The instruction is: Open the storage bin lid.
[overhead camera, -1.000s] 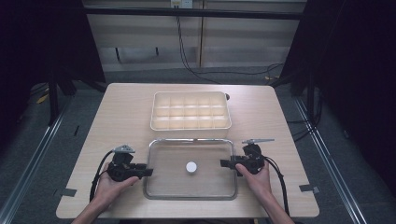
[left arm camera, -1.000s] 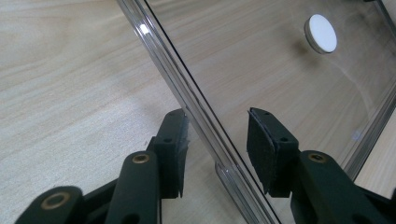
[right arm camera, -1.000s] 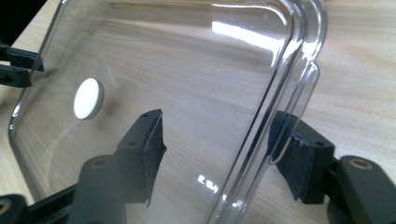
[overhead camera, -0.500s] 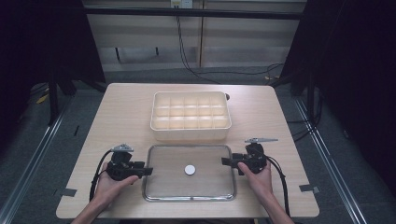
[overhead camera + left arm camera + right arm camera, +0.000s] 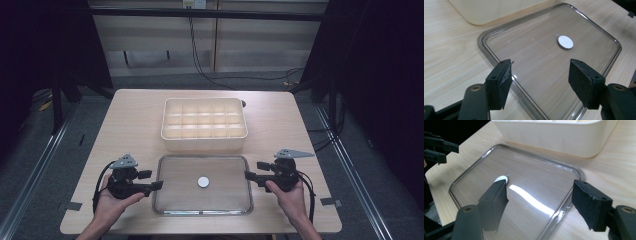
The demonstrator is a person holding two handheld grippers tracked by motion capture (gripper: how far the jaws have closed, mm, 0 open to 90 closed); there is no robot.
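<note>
A clear lid (image 5: 202,184) lies flat on the wooden bench (image 5: 130,125), in the lower centre of the high view, with a small white round disc (image 5: 203,182) at its middle. Just above it in the frame, close to its far edge, stands a cream compartment box (image 5: 204,124), open at the top and divided into rows of small cells.

The left gripper (image 5: 156,180) sits at the lower left of the high view, held in the person's left hand (image 5: 112,202), its tips just at the lid's left edge. In the left gripper view the fingers (image 5: 499,83) stand wide apart above the lid's rim, released, with nothing pressed between them; the jaws have just been opening. The lid's corner and the white disc lie beyond them, toward the upper right of that view.

The right gripper (image 5: 252,171) sits at the lower right of the high view, held in the right hand (image 5: 290,197), its tips just at the lid's right edge. In the right gripper view its fingers (image 5: 592,205) are likewise spread and released, clear of the lid's rim below; these jaws too have just been opening. The cream box fills the top of that view, and the other gripper shows at the upper left edge.
</note>
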